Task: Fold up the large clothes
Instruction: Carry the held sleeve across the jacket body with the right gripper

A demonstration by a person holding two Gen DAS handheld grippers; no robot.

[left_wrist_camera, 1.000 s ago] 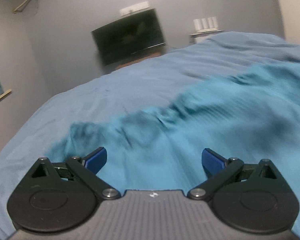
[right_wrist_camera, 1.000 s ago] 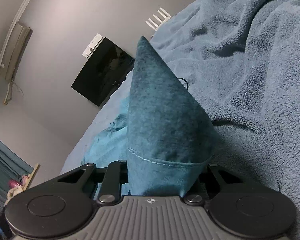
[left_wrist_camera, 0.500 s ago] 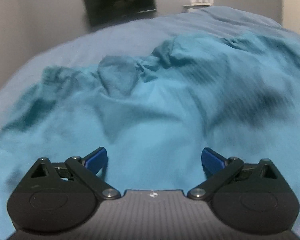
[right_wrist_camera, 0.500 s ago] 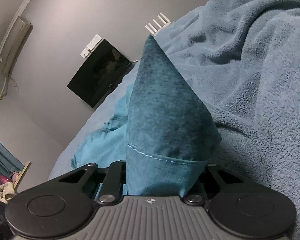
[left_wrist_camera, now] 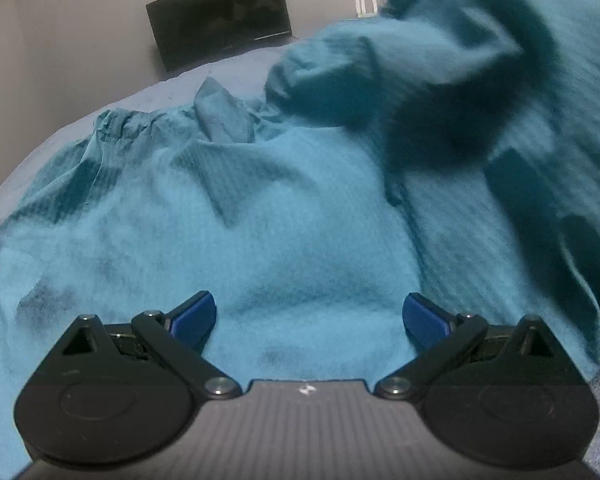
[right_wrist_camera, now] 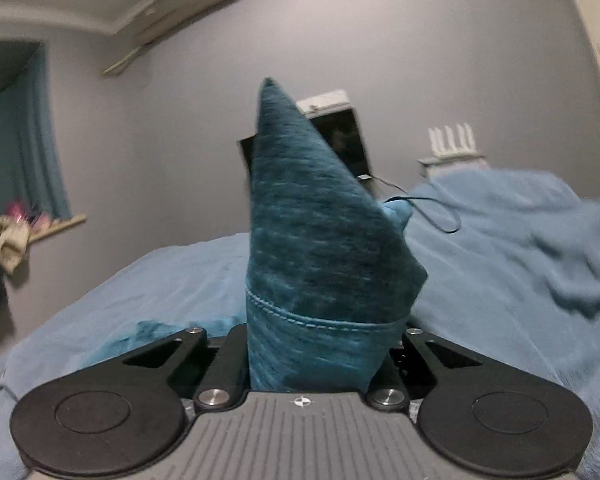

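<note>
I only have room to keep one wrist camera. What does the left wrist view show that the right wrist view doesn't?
Only the left view shows the teal garment spread over the bed, with the left gripper open above it, holding nothing. Only the right view shows the right gripper shut on a hemmed corner of that garment, plus a curtain and an air conditioner. Both show the black TV and the blue bedcover.

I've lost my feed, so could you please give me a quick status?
Left tongs open over teal garment. Right tongs shut on its hemmed corner. Nothing in the way.
</note>
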